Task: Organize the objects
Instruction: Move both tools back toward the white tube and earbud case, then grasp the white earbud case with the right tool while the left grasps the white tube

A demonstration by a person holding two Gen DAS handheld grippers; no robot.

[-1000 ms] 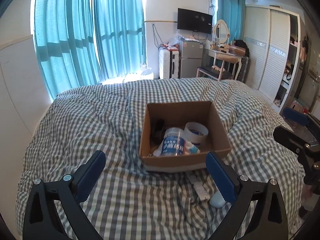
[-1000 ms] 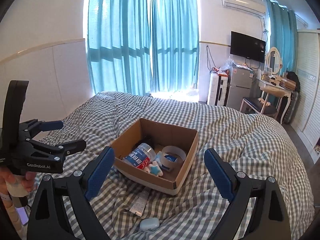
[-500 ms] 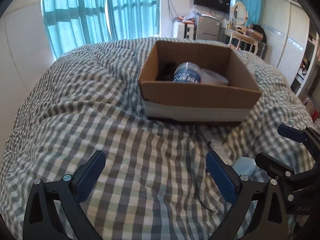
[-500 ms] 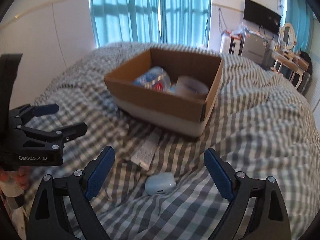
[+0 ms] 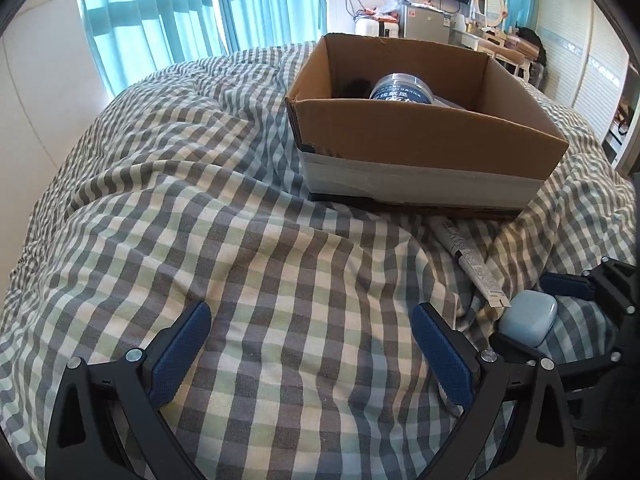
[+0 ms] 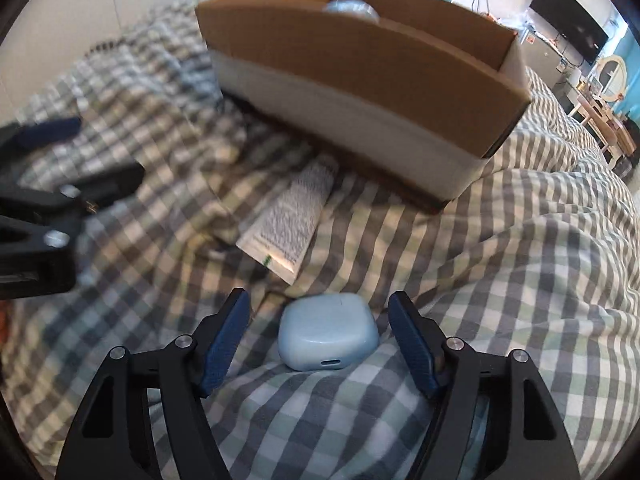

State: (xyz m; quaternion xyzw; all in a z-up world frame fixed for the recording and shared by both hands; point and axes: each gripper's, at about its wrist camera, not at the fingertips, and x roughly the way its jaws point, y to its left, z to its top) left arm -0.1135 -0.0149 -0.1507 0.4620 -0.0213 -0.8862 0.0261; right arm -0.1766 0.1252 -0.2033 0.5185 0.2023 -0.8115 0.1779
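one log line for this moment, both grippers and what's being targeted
right gripper: open, straddling earbud case on bed, not gripped | left gripper: open, empty | tube: beside cardboard box

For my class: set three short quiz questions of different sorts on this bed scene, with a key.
1. True or false: the right tool is shut on the blue case.
2. What lies on the quilt between the case and the box? A) tube B) spoon C) book
3. Fill in: the left tool holds ____.

Key:
1. False; its fingers stand either side of the case, apart from it.
2. A, the tube.
3. Nothing; it is open over bare quilt.
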